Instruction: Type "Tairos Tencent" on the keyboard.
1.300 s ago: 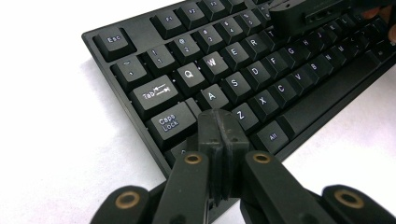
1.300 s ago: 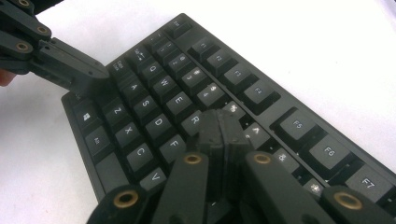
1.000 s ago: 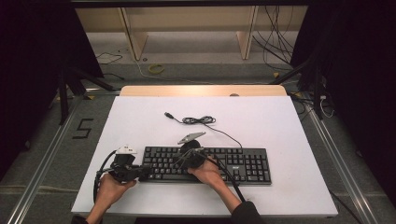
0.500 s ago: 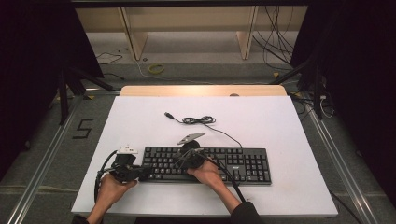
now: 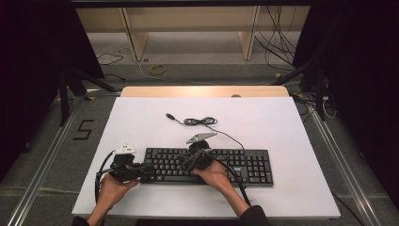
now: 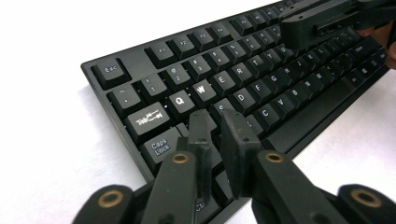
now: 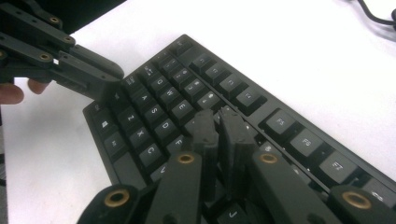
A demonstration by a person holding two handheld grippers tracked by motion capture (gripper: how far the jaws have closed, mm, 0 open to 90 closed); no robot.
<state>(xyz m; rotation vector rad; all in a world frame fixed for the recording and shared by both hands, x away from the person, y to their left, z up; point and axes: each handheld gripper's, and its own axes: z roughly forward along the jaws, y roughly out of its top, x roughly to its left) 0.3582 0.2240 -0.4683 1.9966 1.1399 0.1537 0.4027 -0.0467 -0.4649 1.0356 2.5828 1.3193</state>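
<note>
A black keyboard lies near the front of the white table, and both grippers hover over its left half. My left gripper points right at the keyboard's left end. Its jaws are shut with nothing between them, tips pressing down around the A and S keys. My right gripper points left over the letter keys, jaws shut and empty, tips on the upper letter rows of the keyboard. Each gripper view shows the other gripper farther off: the right gripper and the left gripper.
The keyboard's black cable curls on the table behind it and ends in a loose USB plug. A wooden board edge borders the table's far side. Bare white table lies to the right and behind.
</note>
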